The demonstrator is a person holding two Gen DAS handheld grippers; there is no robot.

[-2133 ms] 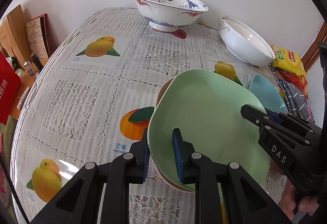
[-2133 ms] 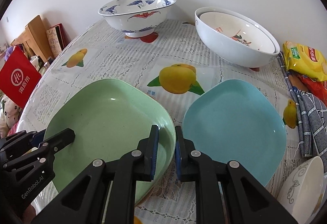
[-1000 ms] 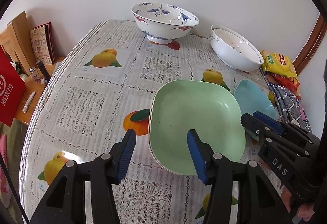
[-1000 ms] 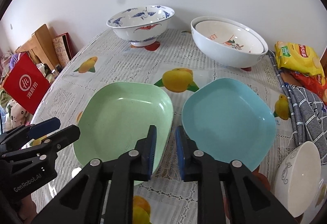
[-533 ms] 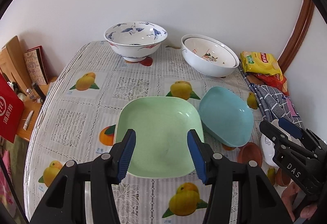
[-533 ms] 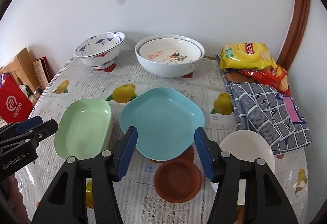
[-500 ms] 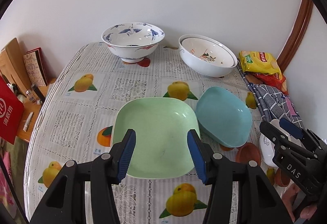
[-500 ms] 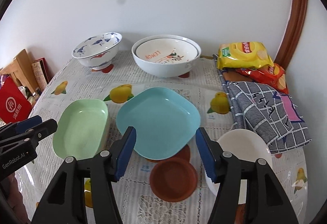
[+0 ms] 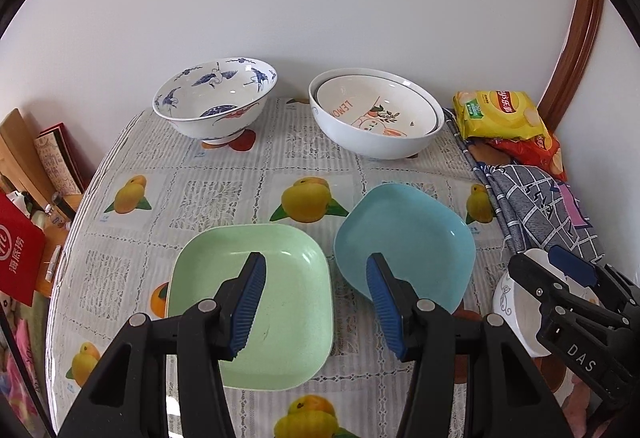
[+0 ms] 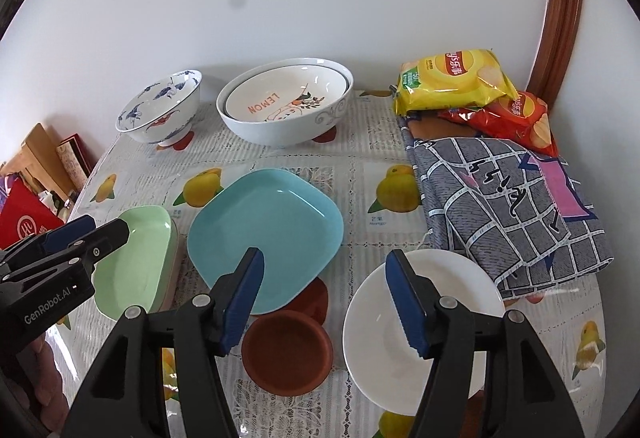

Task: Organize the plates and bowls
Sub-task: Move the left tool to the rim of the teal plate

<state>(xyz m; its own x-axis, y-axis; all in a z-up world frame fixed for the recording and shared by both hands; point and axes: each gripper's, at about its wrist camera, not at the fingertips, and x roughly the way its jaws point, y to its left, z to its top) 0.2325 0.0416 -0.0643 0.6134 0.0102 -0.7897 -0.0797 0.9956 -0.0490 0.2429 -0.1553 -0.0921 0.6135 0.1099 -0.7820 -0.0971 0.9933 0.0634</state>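
Observation:
A green square plate [image 9: 280, 302] [image 10: 136, 262] lies on the table, stacked on a pinkish plate beneath it. A blue square plate [image 9: 404, 238] [image 10: 268, 234] rests tilted on a small brown dish [image 10: 288, 350]. A white bowl [image 10: 420, 322] [image 9: 516, 302] sits to the right. My left gripper [image 9: 316, 298] is open and empty, raised above the gap between the green and blue plates. My right gripper [image 10: 324, 294] is open and empty, raised above the brown dish, between the blue plate and the white bowl.
A blue-patterned bowl [image 9: 216, 98] [image 10: 160, 106] and two nested white bowls [image 9: 376, 114] [image 10: 284, 102] stand at the back by the wall. Chip bags [image 10: 456, 78] and a checked cloth [image 10: 504, 206] lie at the right. A red bag [image 9: 16, 250] and boards stand beyond the left edge.
Both grippers let go of the green plate, opened and drew back and up. The view has widened and the right gripper now faces the blue plate, brown dish and white bowl.

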